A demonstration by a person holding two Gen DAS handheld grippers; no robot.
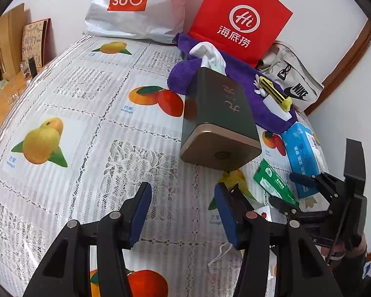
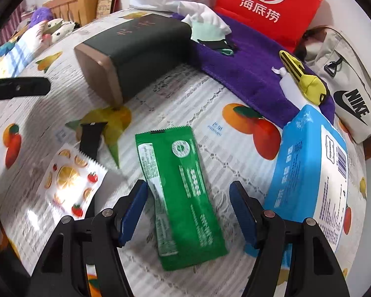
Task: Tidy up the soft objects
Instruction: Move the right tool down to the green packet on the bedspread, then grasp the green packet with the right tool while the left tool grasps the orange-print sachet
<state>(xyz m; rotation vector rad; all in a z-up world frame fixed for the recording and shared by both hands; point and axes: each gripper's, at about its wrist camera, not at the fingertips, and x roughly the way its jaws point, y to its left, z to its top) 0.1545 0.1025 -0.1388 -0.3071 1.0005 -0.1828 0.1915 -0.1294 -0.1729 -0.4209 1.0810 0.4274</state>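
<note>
White bag (image 1: pixel 133 5) reads MINISO; beige bag (image 1: pixel 294 79), NIKE.

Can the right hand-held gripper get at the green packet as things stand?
Probably yes. The right hand-held gripper stands open straddling the green packet, which lies flat on the tablecloth; nothing lies over it, though the blue tissue pack sits close beside.

Green sachet (image 2: pixel 183 198); blue tissue pack (image 2: pixel 306 170); purple towel (image 2: pixel 249 74); fruit-print tablecloth (image 1: pixel 86 113).

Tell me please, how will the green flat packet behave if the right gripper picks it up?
The green packet looks thin and glossy, so it probably flexes and may slip between the pads. It lies flat on the tablecloth, so catching an edge seems hard. It is likely light.
</note>
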